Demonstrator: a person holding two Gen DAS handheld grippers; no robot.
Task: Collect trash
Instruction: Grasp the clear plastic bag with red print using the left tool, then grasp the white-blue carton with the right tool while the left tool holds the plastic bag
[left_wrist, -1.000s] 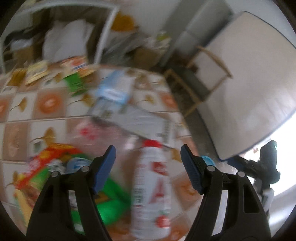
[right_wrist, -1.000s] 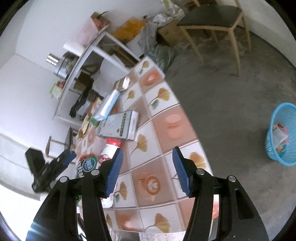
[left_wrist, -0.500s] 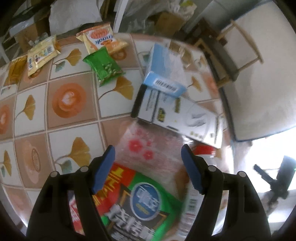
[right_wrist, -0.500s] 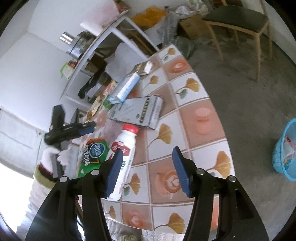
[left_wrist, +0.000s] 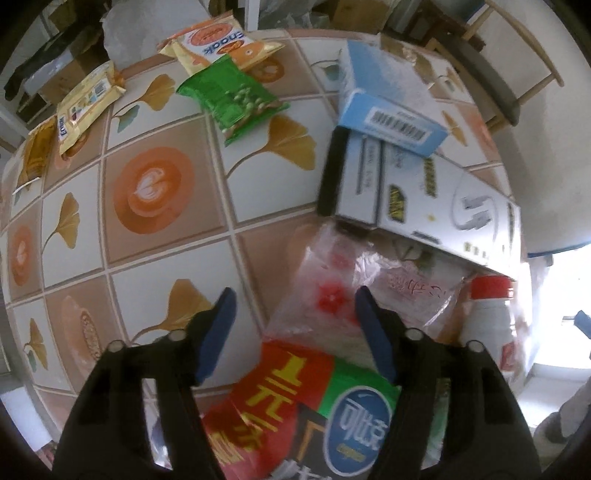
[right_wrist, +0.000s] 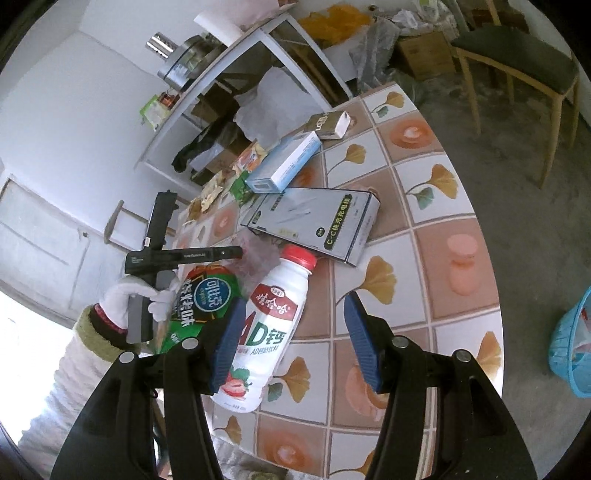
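A round tiled table (right_wrist: 424, 206) carries a white bottle (right_wrist: 266, 325) lying by the right tongs' left finger, a grey carton (right_wrist: 314, 221) beyond it, a blue box (right_wrist: 284, 162) farther, snack packets (left_wrist: 232, 92).

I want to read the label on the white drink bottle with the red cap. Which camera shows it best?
The right wrist view: the bottle lies in full view on the table, label facing up, just behind the right tool's left finger. The left wrist view catches only its cap and shoulder at the right edge, blurred.
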